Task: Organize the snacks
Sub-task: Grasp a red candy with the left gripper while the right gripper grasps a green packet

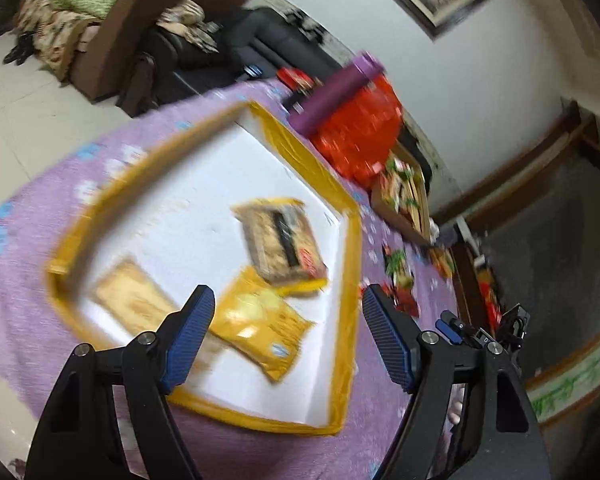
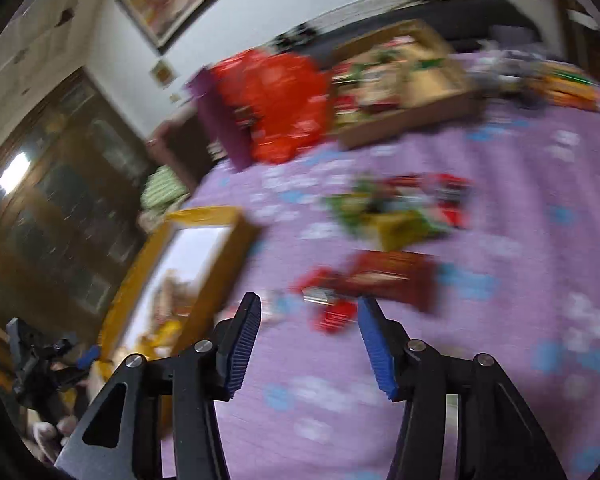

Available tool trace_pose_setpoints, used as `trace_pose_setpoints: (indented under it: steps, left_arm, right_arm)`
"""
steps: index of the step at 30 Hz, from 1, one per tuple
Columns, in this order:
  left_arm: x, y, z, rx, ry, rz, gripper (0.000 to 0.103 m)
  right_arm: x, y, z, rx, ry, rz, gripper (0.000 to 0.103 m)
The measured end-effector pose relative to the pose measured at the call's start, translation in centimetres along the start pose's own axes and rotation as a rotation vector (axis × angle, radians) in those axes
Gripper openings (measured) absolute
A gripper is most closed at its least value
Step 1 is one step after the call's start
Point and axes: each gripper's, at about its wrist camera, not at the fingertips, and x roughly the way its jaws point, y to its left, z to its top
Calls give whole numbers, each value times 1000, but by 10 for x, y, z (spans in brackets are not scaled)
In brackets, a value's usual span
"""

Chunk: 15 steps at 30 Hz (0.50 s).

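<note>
The right gripper (image 2: 308, 320) has its fingers apart and empty, just above a red-brown packet (image 2: 388, 280) on the purple cloth (image 2: 500, 360). I judge it should lower and close across the narrow side. The left gripper (image 1: 288, 320), fingers also apart, hangs over the yellow-rimmed tray (image 1: 348, 240), where three snack packets (image 1: 280, 240) lie. Farther off, more snacks (image 2: 396, 208) wait.

The white floor of the yellow tray (image 1: 346, 208) is lying bare at its far end, but three snack packs (image 1: 280, 240) are crowding the near corner. On the purple cloth (image 2: 500, 352) near the right gripper (image 2: 308, 344) nothing is blocking, while blurry red packets (image 2: 380, 280) are sitting just ahead.
</note>
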Motion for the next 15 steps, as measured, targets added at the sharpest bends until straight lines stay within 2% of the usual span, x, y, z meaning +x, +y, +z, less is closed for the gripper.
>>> trace_pose_setpoints:
  steps: [3,6,11,15]
  left_arm:
    - [20,-28,-9,73,55,-10,76]
    - [41,-63,-20,167,111,-6,76]
    - [78,-120,-41,350,192,58,76]
    - [105,-146,-48,392,244,67,76]
  right_arm:
    - [-16,-38,-13,32,16,-63,54]
    - [-21,-53,-27,24,32,-94,54]
    - [-7,-52,-30,-20,59,-89,55]
    - [9,-37,-35,-122,73,-156,55]
